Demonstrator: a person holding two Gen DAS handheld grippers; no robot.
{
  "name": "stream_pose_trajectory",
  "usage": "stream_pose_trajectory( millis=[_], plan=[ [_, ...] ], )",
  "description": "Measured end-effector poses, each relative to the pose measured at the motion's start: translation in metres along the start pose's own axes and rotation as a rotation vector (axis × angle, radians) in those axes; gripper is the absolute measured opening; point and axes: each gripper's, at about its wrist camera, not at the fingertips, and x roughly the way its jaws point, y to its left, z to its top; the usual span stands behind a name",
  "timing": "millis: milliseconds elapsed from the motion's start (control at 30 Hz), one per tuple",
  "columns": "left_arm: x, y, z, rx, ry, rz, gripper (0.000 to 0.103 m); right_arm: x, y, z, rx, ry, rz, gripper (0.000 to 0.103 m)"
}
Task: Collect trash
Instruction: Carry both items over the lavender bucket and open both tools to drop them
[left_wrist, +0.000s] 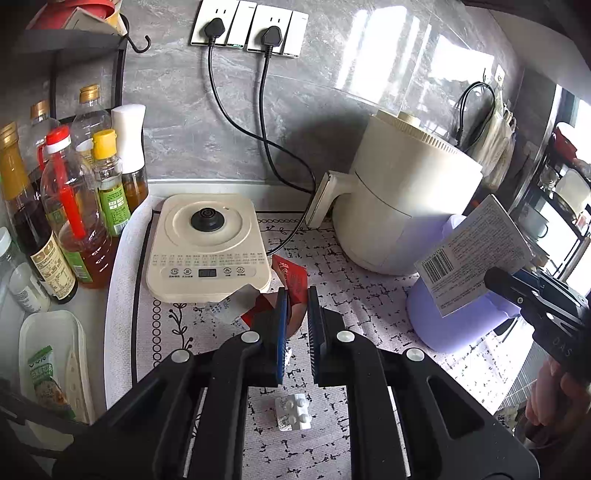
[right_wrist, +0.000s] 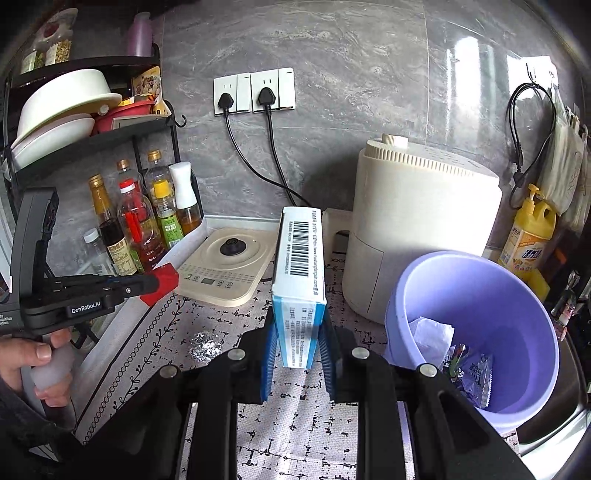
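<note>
My left gripper (left_wrist: 297, 297) is shut on a red wrapper (left_wrist: 293, 278), which it holds a little above the patterned mat (left_wrist: 369, 295). From the right wrist view the same gripper (right_wrist: 153, 285) shows side-on with the red wrapper (right_wrist: 164, 284) at its tip. My right gripper (right_wrist: 299, 350) is shut on a white and blue barcode box (right_wrist: 301, 273), held upright just left of the purple bin (right_wrist: 480, 317). The bin holds paper and wrappers. A blister pack (left_wrist: 294, 411) and a foil ball (right_wrist: 205, 345) lie on the mat.
A cream kettle base (left_wrist: 207, 243) and a cream air fryer (left_wrist: 406, 206) stand at the back, with black cords running to wall sockets (left_wrist: 251, 27). Oil and sauce bottles (left_wrist: 74, 206) crowd the left. A yellow detergent bottle (right_wrist: 528, 236) stands at the far right.
</note>
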Motion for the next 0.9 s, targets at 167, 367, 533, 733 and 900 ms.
stream_pose_trajectory(
  millis=[167,367,533,733,900],
  plan=[
    [-0.001,-0.027,0.016,0.033,-0.026,-0.028,0.010,-0.014,-0.015,0.014,0.003,-0.040,-0.014,0.022],
    [0.003,-0.059,0.032,0.064,-0.043,-0.065,0.011,-0.033,-0.041,0.026,0.015,-0.072,-0.049,0.022],
    [0.011,-0.088,0.043,0.092,-0.052,-0.104,0.011,-0.048,-0.069,0.029,0.038,-0.087,-0.088,0.022],
    [0.022,-0.123,0.051,0.135,-0.054,-0.153,0.010,-0.060,-0.108,0.029,0.095,-0.096,-0.135,0.022],
    [0.028,-0.151,0.058,0.166,-0.059,-0.198,0.011,-0.064,-0.141,0.019,0.174,-0.078,-0.247,0.074]
  ],
)
